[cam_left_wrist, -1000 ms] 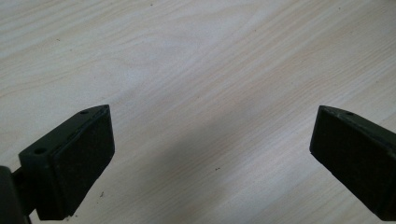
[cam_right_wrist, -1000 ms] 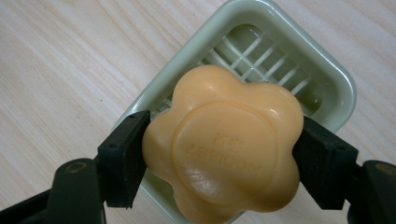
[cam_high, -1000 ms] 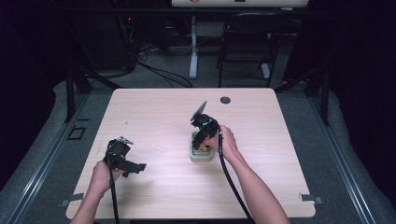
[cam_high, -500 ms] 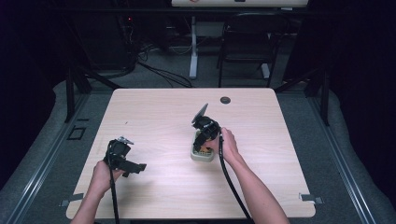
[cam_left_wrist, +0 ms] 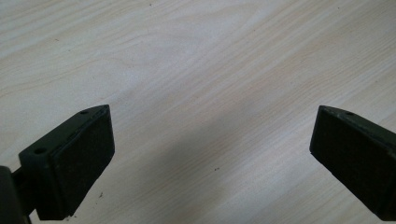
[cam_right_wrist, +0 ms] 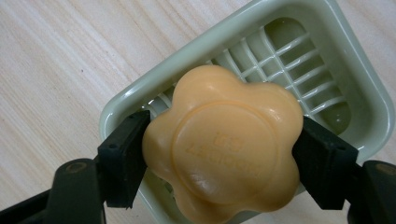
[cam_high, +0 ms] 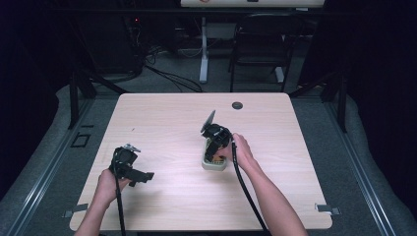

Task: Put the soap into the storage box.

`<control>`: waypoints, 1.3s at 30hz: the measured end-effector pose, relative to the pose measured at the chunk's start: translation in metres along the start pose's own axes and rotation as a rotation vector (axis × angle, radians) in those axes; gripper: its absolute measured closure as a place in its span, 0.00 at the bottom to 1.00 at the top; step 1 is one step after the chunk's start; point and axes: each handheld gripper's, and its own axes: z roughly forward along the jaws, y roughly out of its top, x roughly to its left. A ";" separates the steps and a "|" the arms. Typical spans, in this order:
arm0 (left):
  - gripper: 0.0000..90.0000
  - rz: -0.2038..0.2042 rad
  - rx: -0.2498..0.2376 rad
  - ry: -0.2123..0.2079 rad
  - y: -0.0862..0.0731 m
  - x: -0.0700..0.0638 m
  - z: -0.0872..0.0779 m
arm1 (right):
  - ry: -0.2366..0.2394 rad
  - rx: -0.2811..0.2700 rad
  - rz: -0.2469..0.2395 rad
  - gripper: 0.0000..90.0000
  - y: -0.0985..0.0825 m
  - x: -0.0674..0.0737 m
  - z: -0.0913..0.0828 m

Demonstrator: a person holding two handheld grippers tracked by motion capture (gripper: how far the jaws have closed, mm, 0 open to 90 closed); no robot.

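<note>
So my left gripper [cam_high: 146,175] just idles over bare table [cam_left_wrist: 196,70], jaws wide apart, staying out of the way. Over on the right, my right gripper [cam_right_wrist: 219,154] pinches the flower-shaped soap [cam_right_wrist: 222,144] by its sides, right over the green soap dish [cam_right_wrist: 359,88].

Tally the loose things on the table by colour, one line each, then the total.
Orange: 1, the flower-shaped soap bar, clamped between the right gripper's pads.
Pale green: 1, the soap dish under it, resting on the table.
Total: 2
</note>
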 end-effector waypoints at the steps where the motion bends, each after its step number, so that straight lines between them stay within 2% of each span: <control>1: 0.00 -0.001 -0.001 0.000 0.000 0.000 0.000 | 0.000 0.000 0.000 0.29 0.000 0.000 0.000; 3: 0.00 -0.001 0.000 0.000 0.000 0.000 0.000 | 0.003 0.015 -0.009 0.29 0.000 0.000 -0.001; 5: 0.00 0.000 0.000 0.000 0.000 0.000 0.000 | 0.004 -0.003 -0.033 0.29 -0.002 0.000 0.000; 6: 0.00 0.000 0.000 0.000 0.000 0.000 0.000 | 0.007 0.009 -0.039 0.29 -0.001 0.000 0.000; 8: 0.00 -0.002 -0.001 0.000 0.000 0.000 0.000 | 0.010 -0.002 -0.055 0.29 -0.003 -0.001 0.001; 12: 0.00 0.001 0.000 0.001 0.000 0.000 0.000 | 0.017 0.005 -0.058 0.29 -0.003 -0.001 0.000; 16: 0.00 0.001 0.000 0.001 0.000 0.000 0.000 | 0.014 0.009 -0.102 0.29 -0.002 0.000 0.000; 18: 0.00 0.001 0.000 0.000 0.000 0.000 0.000 | 0.014 0.020 -0.103 0.29 -0.001 0.001 -0.001; 32: 0.00 -0.003 -0.002 0.001 0.000 0.000 0.000 | 0.016 -0.017 -0.068 0.28 -0.001 -0.001 -0.002; 33: 0.00 -0.002 -0.001 0.000 0.000 0.000 0.000 | 0.020 -0.039 -0.065 0.27 -0.002 -0.001 -0.002; 39: 0.00 0.000 0.000 0.001 0.000 0.000 0.000 | 0.017 -0.048 -0.041 0.20 -0.002 -0.003 -0.012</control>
